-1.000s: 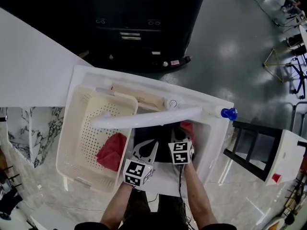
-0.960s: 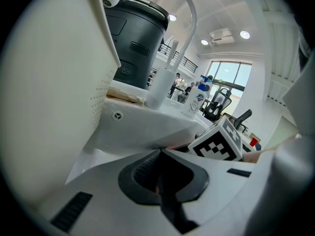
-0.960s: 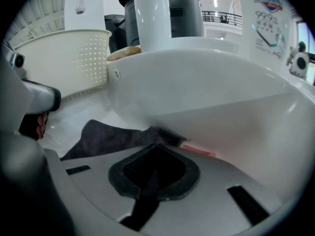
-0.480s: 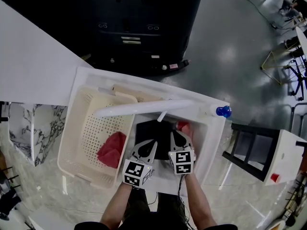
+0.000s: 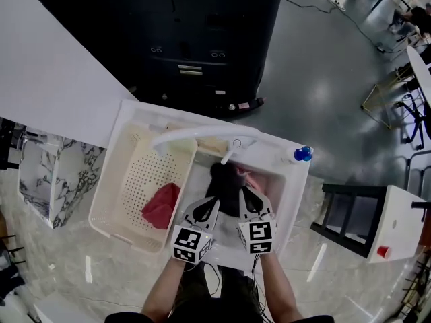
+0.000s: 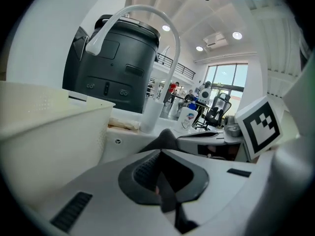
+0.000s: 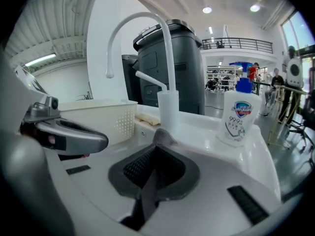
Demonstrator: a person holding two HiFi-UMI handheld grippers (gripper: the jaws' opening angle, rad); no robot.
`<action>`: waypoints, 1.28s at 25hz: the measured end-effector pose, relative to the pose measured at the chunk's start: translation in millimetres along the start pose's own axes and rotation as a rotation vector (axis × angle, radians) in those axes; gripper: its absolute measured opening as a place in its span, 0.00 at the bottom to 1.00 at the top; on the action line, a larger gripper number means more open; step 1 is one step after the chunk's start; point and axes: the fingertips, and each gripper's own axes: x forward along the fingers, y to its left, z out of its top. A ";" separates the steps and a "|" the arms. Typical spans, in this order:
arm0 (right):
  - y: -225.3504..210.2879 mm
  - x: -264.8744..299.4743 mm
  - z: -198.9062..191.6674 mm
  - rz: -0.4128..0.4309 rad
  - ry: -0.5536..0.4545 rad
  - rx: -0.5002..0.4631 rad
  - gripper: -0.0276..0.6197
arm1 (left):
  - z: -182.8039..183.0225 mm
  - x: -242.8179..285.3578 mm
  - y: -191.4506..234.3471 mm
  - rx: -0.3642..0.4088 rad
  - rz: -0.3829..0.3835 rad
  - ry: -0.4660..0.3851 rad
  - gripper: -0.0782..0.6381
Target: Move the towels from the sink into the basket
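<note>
A dark grey towel (image 5: pixel 226 184) hangs bunched above the white sink (image 5: pixel 294 187), pinched at its near edge by both grippers. My left gripper (image 5: pixel 209 205) is shut on it, and a grey fold pokes past the closed tips (image 6: pixel 165 137). My right gripper (image 5: pixel 248 195) is shut on the same towel, with a tuft showing past its tips (image 7: pixel 162 136). A pink towel (image 5: pixel 253 179) lies in the basin at the right, partly hidden. The cream perforated basket (image 5: pixel 131 173) stands left of the basin and holds a red towel (image 5: pixel 161 206).
A white gooseneck faucet (image 5: pixel 195 134) arches over the back of the sink toward the basket. A soap bottle with a blue cap (image 5: pixel 303 154) stands on the back right rim. A large black machine (image 5: pixel 202 39) stands behind the sink. A beige cloth (image 7: pixel 147 118) lies on the back ledge.
Both grippers have risen, the right one more. The dark towel, which lay flat in the basin, now hangs bunched from them. The red towel in the basket has not moved.
</note>
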 end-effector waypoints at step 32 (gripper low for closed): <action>60.8 -141.6 151.8 0.120 -0.337 -0.106 0.10 | 116.0 -135.4 -44.1 0.081 0.153 -0.293 0.12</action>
